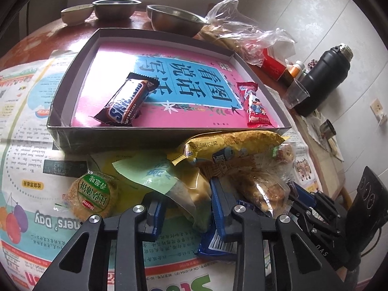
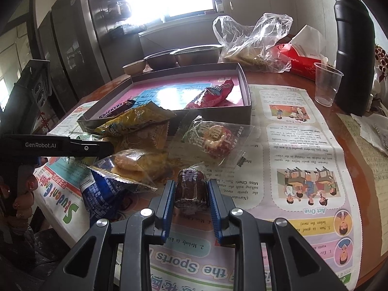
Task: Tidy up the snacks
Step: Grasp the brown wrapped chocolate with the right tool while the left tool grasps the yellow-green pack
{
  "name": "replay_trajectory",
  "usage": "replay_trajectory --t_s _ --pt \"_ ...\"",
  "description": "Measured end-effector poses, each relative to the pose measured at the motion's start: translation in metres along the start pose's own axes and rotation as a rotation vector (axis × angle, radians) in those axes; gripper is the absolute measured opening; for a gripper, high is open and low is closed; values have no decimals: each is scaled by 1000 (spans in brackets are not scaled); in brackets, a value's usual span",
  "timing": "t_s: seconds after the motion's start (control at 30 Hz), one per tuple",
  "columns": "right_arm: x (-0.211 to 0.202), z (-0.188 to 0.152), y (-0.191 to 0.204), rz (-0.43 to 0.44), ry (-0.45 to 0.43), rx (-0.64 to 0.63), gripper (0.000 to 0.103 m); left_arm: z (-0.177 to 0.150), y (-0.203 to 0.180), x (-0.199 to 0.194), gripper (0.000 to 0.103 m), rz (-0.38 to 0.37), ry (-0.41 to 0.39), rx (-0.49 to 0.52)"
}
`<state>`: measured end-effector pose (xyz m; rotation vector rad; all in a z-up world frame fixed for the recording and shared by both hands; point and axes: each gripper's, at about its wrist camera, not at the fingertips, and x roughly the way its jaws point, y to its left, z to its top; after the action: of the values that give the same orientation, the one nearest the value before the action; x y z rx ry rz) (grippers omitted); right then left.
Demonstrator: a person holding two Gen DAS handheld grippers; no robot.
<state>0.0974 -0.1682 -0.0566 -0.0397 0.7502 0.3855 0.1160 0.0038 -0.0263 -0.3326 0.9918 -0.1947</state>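
A shallow grey box (image 1: 169, 131) with a pink book cover inside holds a Snickers bar (image 1: 128, 99) and a red packet (image 1: 254, 104). In front of it snacks lie heaped on newspaper: a yellow packet (image 1: 230, 143), a round biscuit with a green label (image 1: 94, 196) and a blue packet (image 1: 215, 245). My left gripper (image 1: 186, 206) is shut on a pale green and clear packet (image 1: 191, 194) in the heap. In the right wrist view my right gripper (image 2: 191, 201) is shut on a dark brown wrapped cake (image 2: 191, 189). A ring-shaped pastry in clear wrap (image 2: 215, 140) lies just beyond it.
Metal bowls (image 2: 196, 54) and a crumpled plastic bag (image 2: 254, 38) stand behind the box. A red tissue box (image 2: 300, 58), a clear plastic cup (image 2: 326, 84) and a black flask (image 2: 354, 55) are at the right. A hand (image 2: 24, 194) holds the left gripper (image 2: 106, 146).
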Motion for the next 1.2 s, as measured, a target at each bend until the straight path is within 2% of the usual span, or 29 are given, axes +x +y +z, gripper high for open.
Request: replay_trajectory --t_s 0.57,1.0,1.2 --pt "-19 4 4 16 -32 19 27 -3 5 -34 34 -16 -41 7" --pt "-4 -2 5 0 22 4 28 -6 5 -24 34 -9 -13 9" --pt "-1 -5 16 -51 26 -77 28 -8 5 -15 34 2 17 7"
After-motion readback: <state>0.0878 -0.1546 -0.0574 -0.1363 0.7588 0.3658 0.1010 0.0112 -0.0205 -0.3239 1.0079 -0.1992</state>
